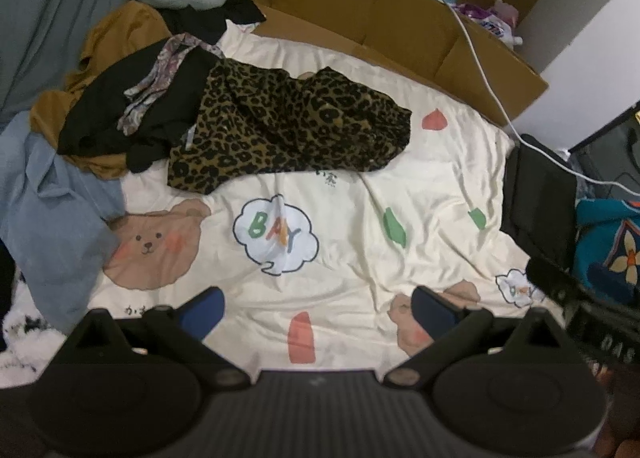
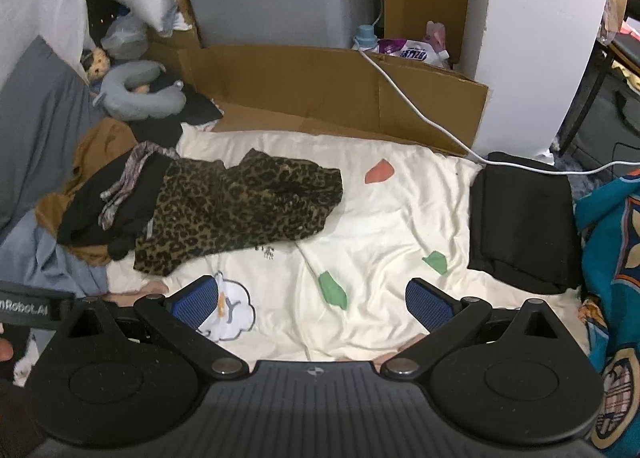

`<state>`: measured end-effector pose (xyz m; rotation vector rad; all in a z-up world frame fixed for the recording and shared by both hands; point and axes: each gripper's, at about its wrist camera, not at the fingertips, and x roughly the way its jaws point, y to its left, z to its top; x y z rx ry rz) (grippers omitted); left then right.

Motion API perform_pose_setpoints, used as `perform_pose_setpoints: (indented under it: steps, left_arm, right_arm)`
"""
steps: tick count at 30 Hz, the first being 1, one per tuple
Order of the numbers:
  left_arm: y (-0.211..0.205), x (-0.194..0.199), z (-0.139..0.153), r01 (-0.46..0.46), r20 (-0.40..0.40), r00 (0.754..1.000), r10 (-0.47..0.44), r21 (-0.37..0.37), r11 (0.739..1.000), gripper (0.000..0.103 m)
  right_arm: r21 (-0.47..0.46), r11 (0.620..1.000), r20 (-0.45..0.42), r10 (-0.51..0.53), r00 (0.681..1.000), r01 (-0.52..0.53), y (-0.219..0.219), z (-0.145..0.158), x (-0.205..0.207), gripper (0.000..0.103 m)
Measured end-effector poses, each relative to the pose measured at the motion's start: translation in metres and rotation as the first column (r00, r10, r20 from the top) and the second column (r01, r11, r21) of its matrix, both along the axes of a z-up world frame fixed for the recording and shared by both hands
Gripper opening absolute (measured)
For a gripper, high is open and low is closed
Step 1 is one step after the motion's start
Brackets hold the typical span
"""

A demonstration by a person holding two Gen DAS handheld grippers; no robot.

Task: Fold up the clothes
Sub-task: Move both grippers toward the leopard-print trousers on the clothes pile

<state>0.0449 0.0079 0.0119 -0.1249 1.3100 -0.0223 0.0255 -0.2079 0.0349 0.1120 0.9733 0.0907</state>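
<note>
Left wrist view: left gripper (image 1: 318, 312) spread wide, holding nothing, above the cream sheet (image 1: 352, 218). Leopard-print garment (image 1: 288, 122) lies rumpled mid-bed, its left edge on the heap of loose clothes (image 1: 120, 114).

Right wrist view: right gripper (image 2: 314, 304) also spread, empty. Folded black piece (image 2: 524, 226) sits at the right edge. Suggest pinching the leopard garment's corners and pulling it flat.
</note>
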Motion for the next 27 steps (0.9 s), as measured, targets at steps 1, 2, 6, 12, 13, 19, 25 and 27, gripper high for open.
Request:
perform_pose_setpoints:
  steps: [1, 2, 6, 12, 13, 19, 25, 27]
  left_arm:
    - [-0.001, 0.001, 0.001, 0.009, -0.004, 1.000, -0.009, 0.004, 1.000, 0.101]
    - [-0.002, 0.003, 0.004, 0.016, -0.016, 1.000, -0.016, 0.001, 1.000, 0.101]
    - [-0.002, 0.003, 0.020, 0.070, -0.040, 0.997, -0.070, -0.023, 0.997, 0.100]
    - [0.009, 0.008, 0.055, 0.050, -0.026, 0.998, -0.050, 0.006, 0.999, 0.100]
    - [0.012, 0.010, 0.060, 0.038, -0.017, 0.999, -0.038, 0.011, 0.999, 0.100]
    - [0.027, 0.015, 0.084, -0.004, 0.015, 1.000, 0.004, 0.034, 0.999, 0.100]
    - [0.034, 0.019, 0.087, -0.002, -0.027, 1.000, 0.003, 0.029, 1.000, 0.100]
    - [0.034, 0.025, 0.085, 0.009, -0.033, 0.999, -0.007, 0.034, 0.999, 0.100]
  right_arm:
    - [0.004, 1.000, -0.005, -0.009, 1.000, 0.009, -0.003, 0.000, 0.004, 0.103]
    - [0.007, 1.000, -0.008, -0.018, 1.000, 0.018, -0.006, 0.000, 0.007, 0.103]
    - [0.012, 0.998, -0.016, -0.058, 0.998, 0.058, -0.019, -0.003, 0.013, 0.103]
    - [0.048, 0.997, -0.004, -0.059, 0.998, 0.059, -0.024, 0.002, 0.017, 0.103]
    - [0.048, 0.997, 0.003, -0.056, 0.998, 0.056, -0.023, 0.004, 0.017, 0.103]
    - [0.048, 0.996, 0.003, -0.072, 0.997, 0.072, -0.028, 0.002, 0.020, 0.103]
    - [0.056, 0.991, -0.028, -0.123, 0.992, 0.125, -0.042, -0.005, 0.027, 0.103]
    - [0.056, 0.989, -0.028, -0.134, 0.991, 0.136, -0.042, -0.003, 0.029, 0.103]
